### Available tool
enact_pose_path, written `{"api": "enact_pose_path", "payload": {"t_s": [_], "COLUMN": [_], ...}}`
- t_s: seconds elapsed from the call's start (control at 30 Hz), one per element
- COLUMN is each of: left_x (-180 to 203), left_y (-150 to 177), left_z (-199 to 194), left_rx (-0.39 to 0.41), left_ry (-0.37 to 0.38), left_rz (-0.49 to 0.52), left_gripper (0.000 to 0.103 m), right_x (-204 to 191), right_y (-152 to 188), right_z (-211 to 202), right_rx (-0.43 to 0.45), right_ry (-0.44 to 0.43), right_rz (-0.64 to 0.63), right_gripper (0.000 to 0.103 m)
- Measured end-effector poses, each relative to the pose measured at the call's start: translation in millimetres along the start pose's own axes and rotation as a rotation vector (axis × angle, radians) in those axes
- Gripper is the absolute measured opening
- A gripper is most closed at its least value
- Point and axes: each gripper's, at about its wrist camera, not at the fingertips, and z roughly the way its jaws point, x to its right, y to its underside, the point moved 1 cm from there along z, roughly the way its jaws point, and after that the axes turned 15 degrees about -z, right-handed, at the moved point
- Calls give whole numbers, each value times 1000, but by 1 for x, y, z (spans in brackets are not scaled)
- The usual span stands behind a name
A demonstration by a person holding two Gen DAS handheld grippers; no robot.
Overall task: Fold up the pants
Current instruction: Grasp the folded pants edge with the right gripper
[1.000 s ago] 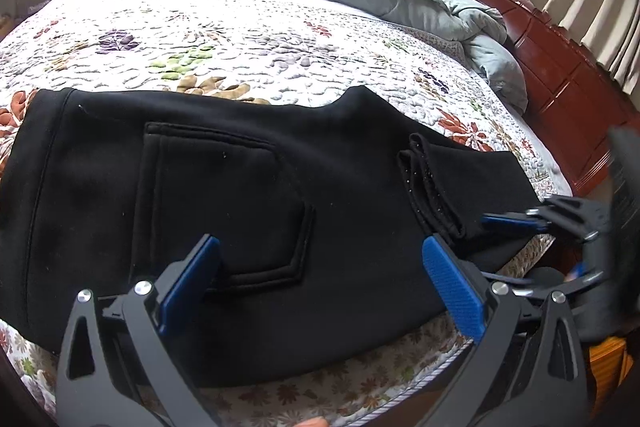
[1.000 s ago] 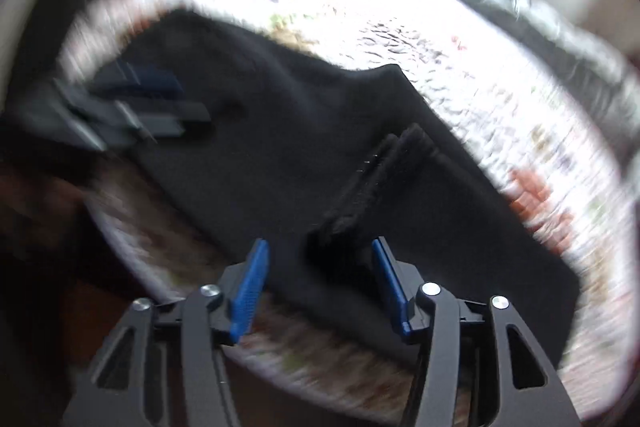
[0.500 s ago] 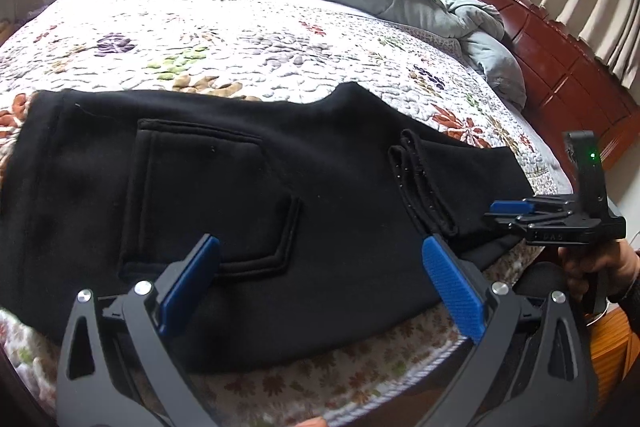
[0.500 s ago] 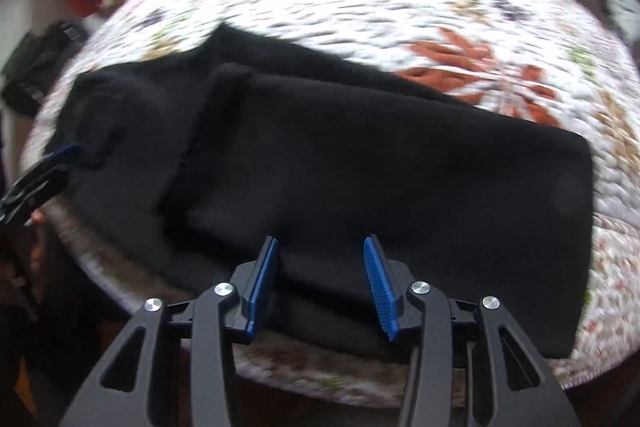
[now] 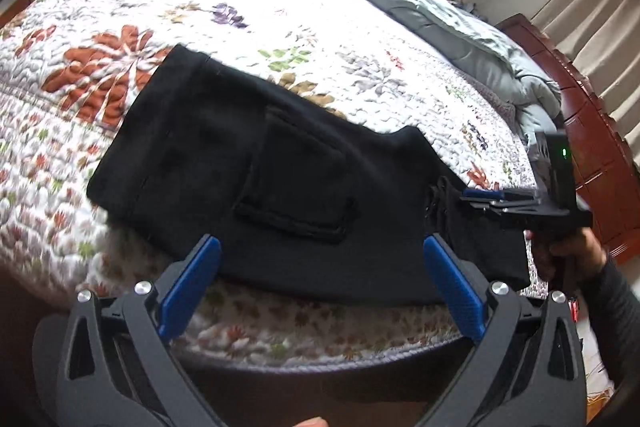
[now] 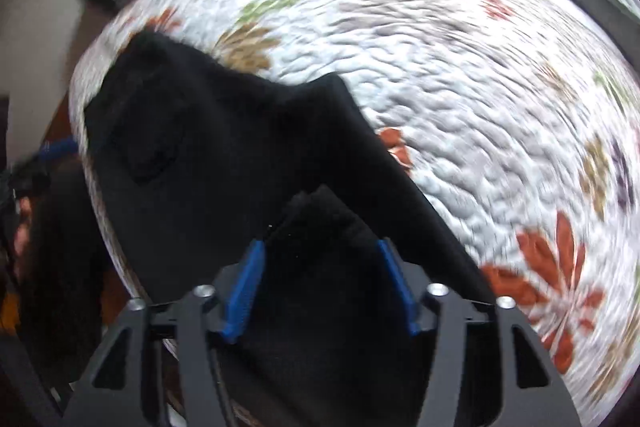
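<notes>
on the left of the left wrist view i see the floral quilt (image 5: 240, 7) covering the bed, with the black pants (image 5: 248, 187) lying flat near its front edge, waistband end to the left and a patch pocket (image 5: 296, 191) facing up at the middle. my left gripper (image 5: 320, 291) hangs above the front edge of the bed. its fingers (image 5: 192, 283) stand wide apart and hold nothing; no fabric lies between them.

further right, the pant legs are doubled back over the body of the garment, leaving a thick bunched fold (image 5: 440, 203). my right gripper (image 5: 484, 194) sits at that fold, carried by a hand (image 5: 568, 255) in a dark sleeve. in the right wrist view the right gripper's fingers (image 6: 244, 287) have just been opening and stand about half spread, with the bunched fabric (image 6: 320, 227) between them. the pads do not visibly press on it, so i judge it released or not yet gripped.

risks from here, as i judge them:
- closing on the top layer only would peel the fold apart when lifted.
- the pants lie close to the bed edge; a pull toward me could drag them off.
- the right wrist view is motion-blurred, so finger placement against the fold is uncertain.
- the soft quilt may rise with the cloth if the fingers bite too deep.
</notes>
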Motion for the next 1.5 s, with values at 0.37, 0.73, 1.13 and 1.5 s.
{"api": "enact_pose_path", "payload": {"t_s": [0.37,0.73,1.13,1.5], "left_x": [-1,2,-6,-17], "left_y": [10,18,12,14], "left_z": [8,30,30,20], "left_rx": [-33,-79,-66,-38], "left_ry": [-17,-48,-63,-57], "left_rz": [-3,-15,-33,-98], "left_gripper": [100,100,100,100], "right_x": [35,39,35,47], "right_y": [-29,-37,-36,-23], "right_z": [31,53,46,-23], "right_rx": [-213,-283,-247,-68], "right_ry": [-374,-482,-428,-434], "right_rz": [-253,-347,-376,-266], "right_gripper": [64,23,15,40]}}
